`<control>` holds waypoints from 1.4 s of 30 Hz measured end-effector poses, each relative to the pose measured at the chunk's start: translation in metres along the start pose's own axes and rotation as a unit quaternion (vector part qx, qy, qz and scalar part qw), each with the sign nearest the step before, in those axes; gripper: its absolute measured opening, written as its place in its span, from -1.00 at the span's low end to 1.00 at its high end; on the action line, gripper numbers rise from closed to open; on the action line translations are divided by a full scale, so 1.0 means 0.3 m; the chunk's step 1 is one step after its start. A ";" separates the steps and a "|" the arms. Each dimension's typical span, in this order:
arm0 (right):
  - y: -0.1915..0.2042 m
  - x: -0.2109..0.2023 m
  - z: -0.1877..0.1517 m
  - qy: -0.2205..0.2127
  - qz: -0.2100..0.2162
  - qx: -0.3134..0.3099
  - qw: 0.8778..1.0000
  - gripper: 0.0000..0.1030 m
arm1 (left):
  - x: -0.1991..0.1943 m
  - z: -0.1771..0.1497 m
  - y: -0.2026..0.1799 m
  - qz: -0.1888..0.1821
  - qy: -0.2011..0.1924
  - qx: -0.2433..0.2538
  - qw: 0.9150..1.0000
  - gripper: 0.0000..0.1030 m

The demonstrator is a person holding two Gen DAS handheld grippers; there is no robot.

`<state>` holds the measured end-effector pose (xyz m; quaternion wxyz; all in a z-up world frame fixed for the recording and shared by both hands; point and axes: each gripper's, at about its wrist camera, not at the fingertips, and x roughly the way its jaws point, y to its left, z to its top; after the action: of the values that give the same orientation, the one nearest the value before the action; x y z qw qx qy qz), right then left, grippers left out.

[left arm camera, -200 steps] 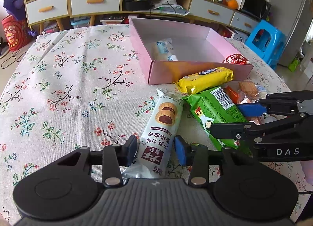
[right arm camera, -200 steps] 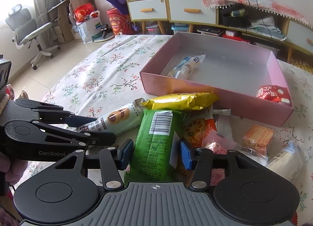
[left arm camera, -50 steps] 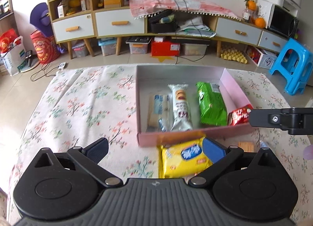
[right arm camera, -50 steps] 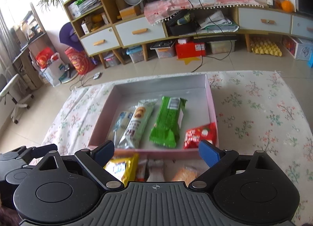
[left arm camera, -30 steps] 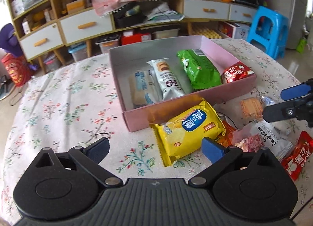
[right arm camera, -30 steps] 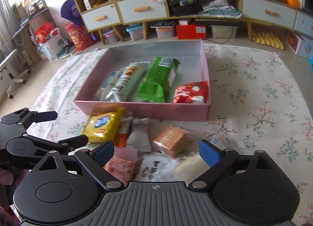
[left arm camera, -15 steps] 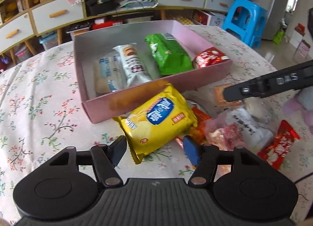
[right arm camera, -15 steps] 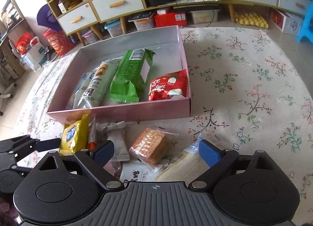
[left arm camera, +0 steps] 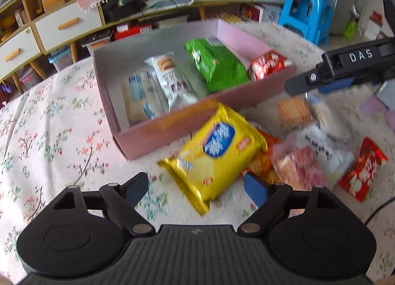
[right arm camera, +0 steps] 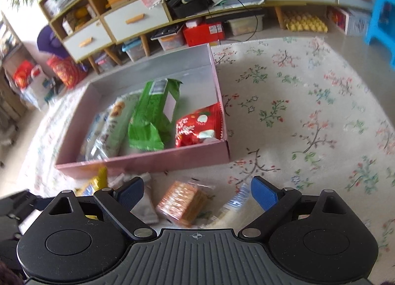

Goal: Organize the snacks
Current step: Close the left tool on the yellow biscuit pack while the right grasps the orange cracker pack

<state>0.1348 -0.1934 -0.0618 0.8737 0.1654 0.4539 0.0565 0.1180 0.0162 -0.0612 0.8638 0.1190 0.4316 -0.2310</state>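
- Currently left gripper (left arm camera: 196,187) jaws have just been reopening, wide, straddling the yellow snack pack (left arm camera: 214,156) without pinching; pack lies just outside the pink box (left arm camera: 158,136) front wall.
- Centre, squeeze pack's middle, lift over wall.
- Right gripper (right arm camera: 196,192) wide, empty, above cracker packet (right arm camera: 182,202).

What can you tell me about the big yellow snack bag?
The yellow snack bag is a shiny, puffy plastic packet with a blue oval label. It lies flat and slanted on the flowery tablecloth, outside the pink box, close against its front wall. It overlaps an orange packet.
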 end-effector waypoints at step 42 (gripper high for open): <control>0.095 0.097 -0.030 0.039 -0.045 -0.032 0.998 -0.06 | -0.015 -0.029 0.029 0.002 -0.008 -0.039 0.999 0.45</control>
<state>0.1460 -0.1573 -0.0795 0.8620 0.1143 0.4924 0.0377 0.1139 0.0285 -0.0627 0.8719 0.0839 0.4329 -0.2129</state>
